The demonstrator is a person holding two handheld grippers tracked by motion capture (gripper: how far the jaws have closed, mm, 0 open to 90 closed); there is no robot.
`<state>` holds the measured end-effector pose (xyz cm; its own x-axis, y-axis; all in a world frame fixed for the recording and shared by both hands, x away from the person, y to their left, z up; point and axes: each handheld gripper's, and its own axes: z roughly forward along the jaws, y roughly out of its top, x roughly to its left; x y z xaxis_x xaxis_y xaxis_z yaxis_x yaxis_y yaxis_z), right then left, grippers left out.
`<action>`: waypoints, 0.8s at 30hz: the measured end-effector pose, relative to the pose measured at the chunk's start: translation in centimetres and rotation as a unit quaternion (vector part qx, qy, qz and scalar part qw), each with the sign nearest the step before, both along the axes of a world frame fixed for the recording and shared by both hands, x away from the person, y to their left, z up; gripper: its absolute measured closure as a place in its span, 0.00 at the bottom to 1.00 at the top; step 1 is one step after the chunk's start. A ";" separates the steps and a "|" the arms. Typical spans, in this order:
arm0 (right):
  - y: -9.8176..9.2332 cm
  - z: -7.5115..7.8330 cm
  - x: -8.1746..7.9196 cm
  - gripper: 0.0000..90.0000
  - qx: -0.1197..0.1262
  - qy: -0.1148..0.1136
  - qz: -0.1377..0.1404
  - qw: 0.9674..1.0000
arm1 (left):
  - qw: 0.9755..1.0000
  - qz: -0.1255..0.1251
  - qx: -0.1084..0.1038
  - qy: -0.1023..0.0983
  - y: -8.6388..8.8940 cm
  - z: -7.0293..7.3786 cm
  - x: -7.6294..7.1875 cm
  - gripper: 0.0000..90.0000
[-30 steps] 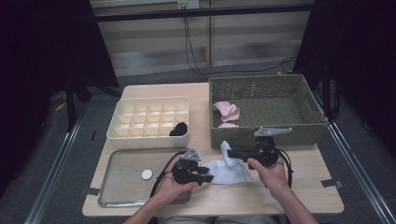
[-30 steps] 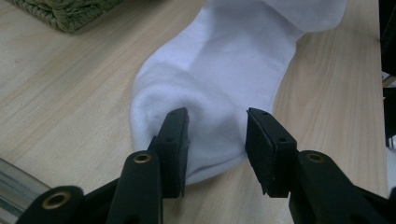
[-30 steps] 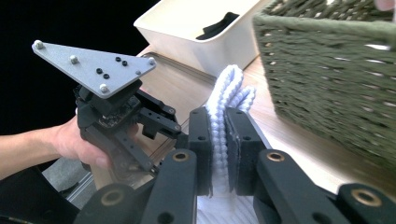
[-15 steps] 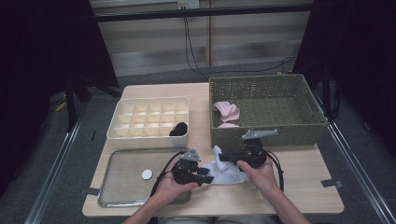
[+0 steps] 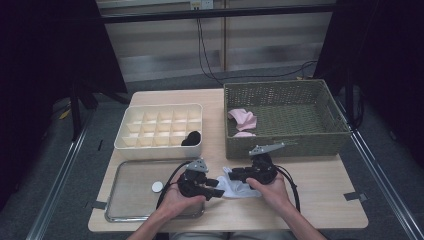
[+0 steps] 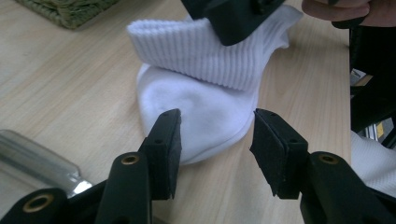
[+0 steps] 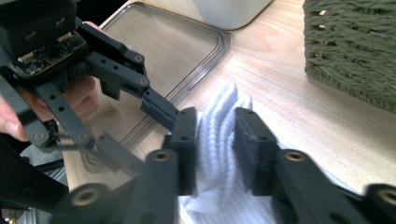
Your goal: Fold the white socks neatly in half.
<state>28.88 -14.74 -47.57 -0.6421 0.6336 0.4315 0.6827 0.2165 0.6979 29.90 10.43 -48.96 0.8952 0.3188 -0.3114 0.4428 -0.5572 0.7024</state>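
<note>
A white sock (image 5: 235,189) lies folded on the wooden table (image 5: 320,200) between my two grippers. In the left gripper view its rounded toe end (image 6: 201,107) sits between my left gripper's (image 6: 217,140) jaws, whose pads stand clear of it; these jaws have just been opening. The right gripper (image 7: 217,140) straddles the sock's ribbed cuff (image 7: 217,121), which bunches loosely between its pads. Its jaws have also just been opening. In the high view the left gripper (image 5: 219,187) and the right gripper (image 5: 234,175) face each other over the sock.
A white divided box (image 5: 160,127) holds a dark item (image 5: 191,138) in one compartment. A green woven basket (image 5: 285,115) at the back right contains pink cloth (image 5: 243,119). A metal tray (image 5: 130,200) at the front left carries a small white disc (image 5: 157,186).
The right gripper came down and leftward with the sock's cuff, so the raised cuff now lies low on the table. Both grippers' jaws stand wider than before.
</note>
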 end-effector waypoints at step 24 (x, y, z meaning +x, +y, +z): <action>-0.2 0.3 -0.2 0.67 -0.002 0.004 -0.001 1.000 | 0.999 0.012 -0.034 -0.001 0.8 0.7 0.3 0.60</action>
<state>28.67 -14.98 -47.27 -0.6370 0.6364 0.4349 0.6892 0.2176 0.6911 30.21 11.26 -48.23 0.8881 0.3189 -0.3311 0.4541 -0.4965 0.7398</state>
